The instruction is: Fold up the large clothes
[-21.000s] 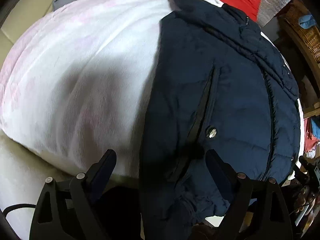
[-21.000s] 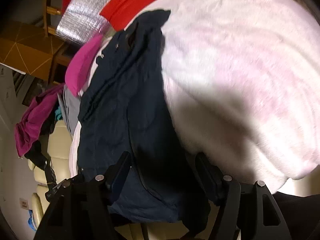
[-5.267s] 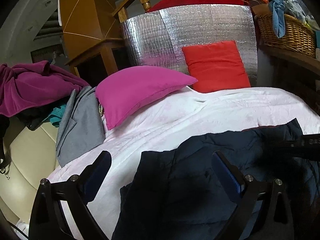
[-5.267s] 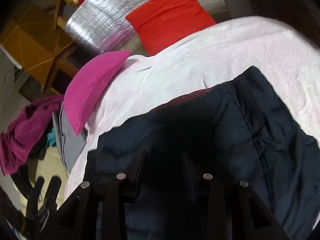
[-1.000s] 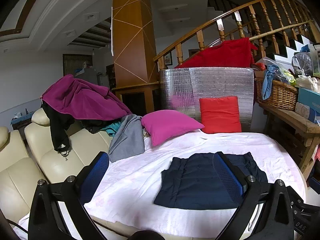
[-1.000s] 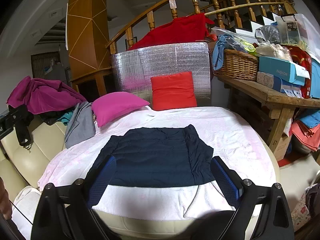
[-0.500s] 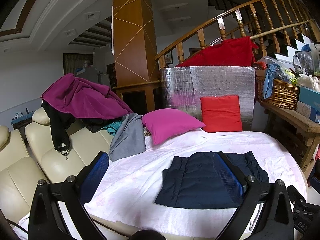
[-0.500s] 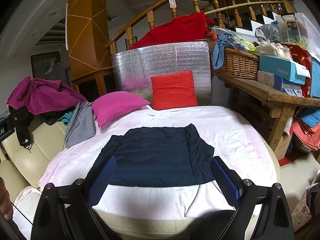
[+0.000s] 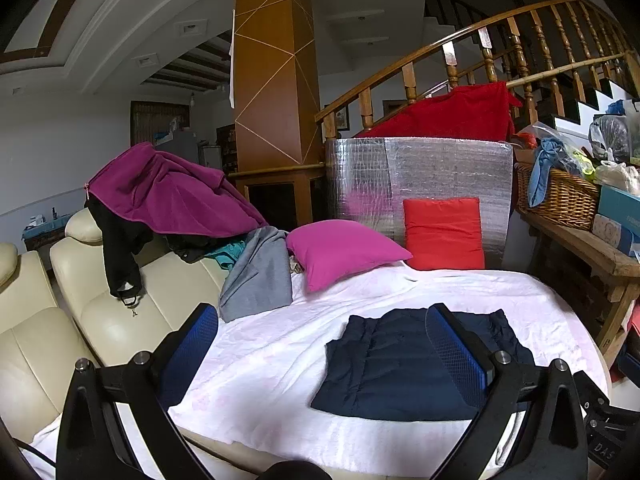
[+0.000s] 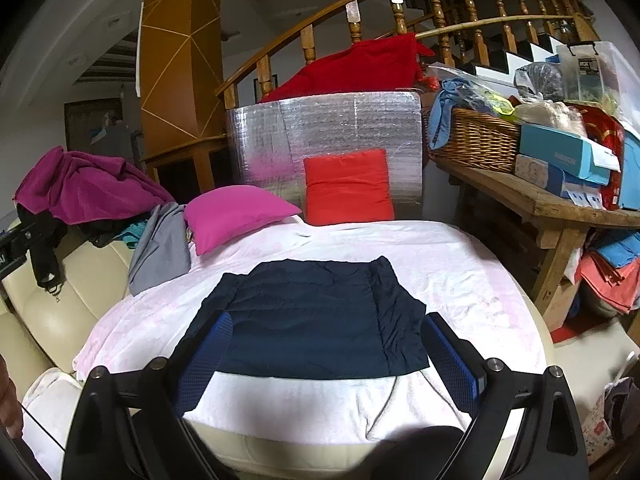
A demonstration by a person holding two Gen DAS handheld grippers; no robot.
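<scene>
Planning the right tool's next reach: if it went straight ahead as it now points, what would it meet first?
Probably the folded navy jacket on the white blanket; the open right tool frames it, though depth is unclear.

A white blanket (image 10: pixel 460 264) covers a cream sofa (image 9: pixel 100 312). At its far end lie a pink pillow (image 10: pixel 236 212) and a red cushion (image 10: pixel 348 188) against a silver foil panel (image 10: pixel 320 136). A wicker basket (image 10: pixel 472 140) sits on a wooden bench (image 10: pixel 532 196).
</scene>
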